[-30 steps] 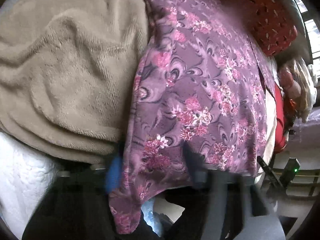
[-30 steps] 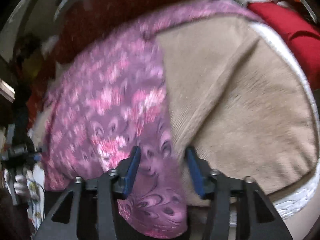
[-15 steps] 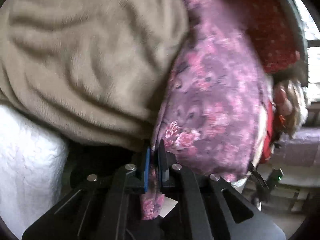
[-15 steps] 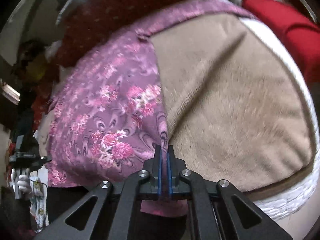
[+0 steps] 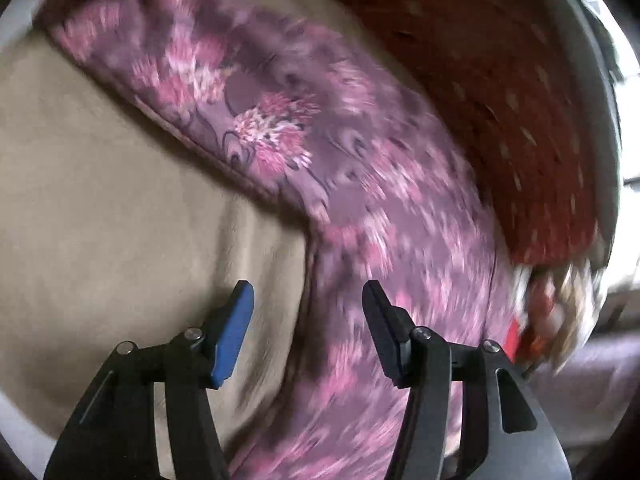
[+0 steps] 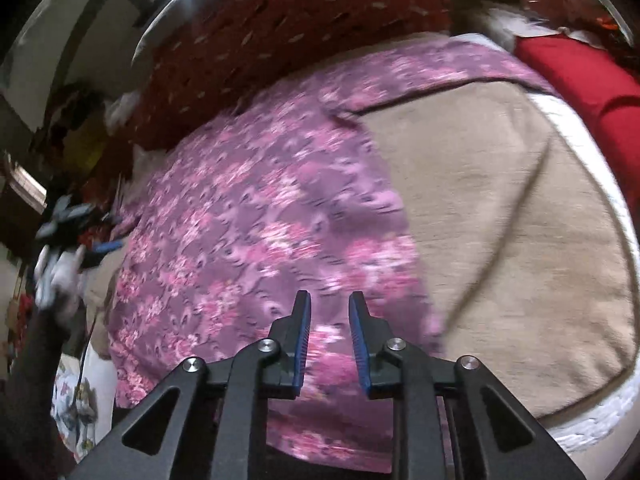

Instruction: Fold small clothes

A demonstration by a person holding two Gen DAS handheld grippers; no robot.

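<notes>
Garment: purple floral cloth (image 6: 256, 216), spread flat on the beige fleece blanket (image 6: 500, 220) that covers the bed, lying under both of my claws.
Left claw (image 5: 308, 320): jaws stand well apart after just opening; nothing is between the pads, and the cloth's edge lies on the blanket below the gap.
Right claw (image 6: 328, 334): jaws parted a little, having just opened too; the pads grip nothing, and the floral cloth lies beneath them.
Left wrist view only: close look at the garment's hemmed edge, which runs diagonally from upper left down toward my claw, with beige blanket on its left side and one sharp pink flower cluster in the print; most of the rest is motion-blurred.
Right wrist view only: the whole outline of the garment, a broad body near me and a narrower strip reaching away to the right along the blanket's far edge; at the far left my other hand (image 6: 60, 272) in a white glove with its gripper, small and blurred; a white quilted cover (image 6: 592, 420) showing under the blanket at lower right.
Garment's look: purple ground, pink and white blossoms, dark swirl motifs, thin and fairly smooth.
Farther back: dark red patterned cushion (image 6: 288, 28) just beyond the cloth, seen in both views; a bright red fabric (image 6: 580, 76) at far right.
</notes>
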